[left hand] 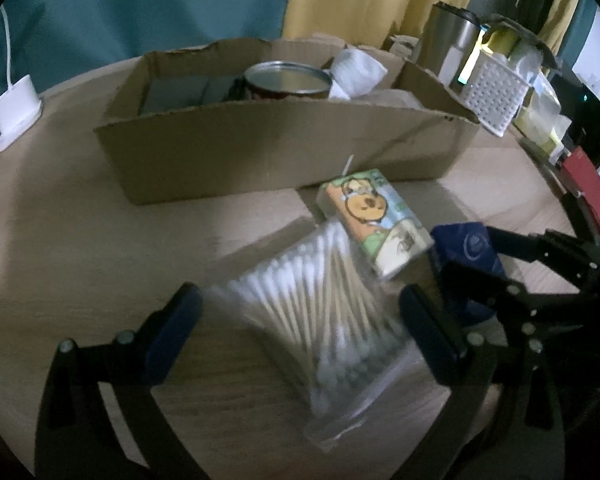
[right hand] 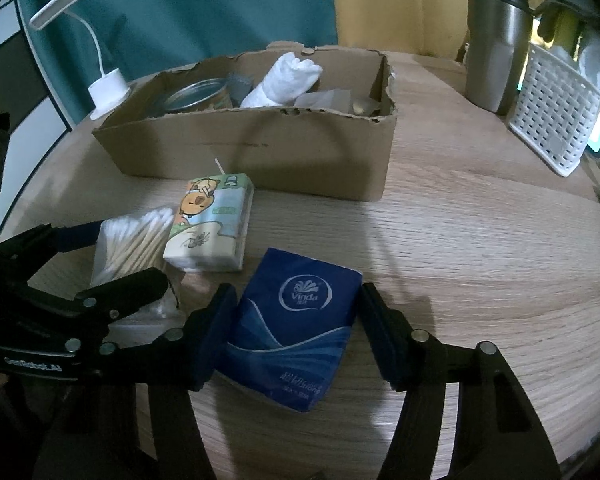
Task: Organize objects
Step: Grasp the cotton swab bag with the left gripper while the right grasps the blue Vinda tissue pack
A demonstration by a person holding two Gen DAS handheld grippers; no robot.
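Right tongs (right hand: 296,332) flanking blue tissue pack (right hand: 296,332), bare table (right hand: 480,248) rightward

Blue tissue pack (right hand: 296,332), cartoon tissue pack (right hand: 210,224), bagged cotton swabs (right hand: 130,242) flat beside cardboard box (right hand: 260,152).

Open tabletop (right hand: 480,240): bare wood right of blue tissue pack (right hand: 296,332).
Ahead: cardboard box (right hand: 260,152) wall blocks the way.
Left: cartoon tissue pack (right hand: 208,224), cotton swab bag (right hand: 128,240) crowd close.
Far right: white basket (right hand: 552,120), steel tumbler (right hand: 496,48).
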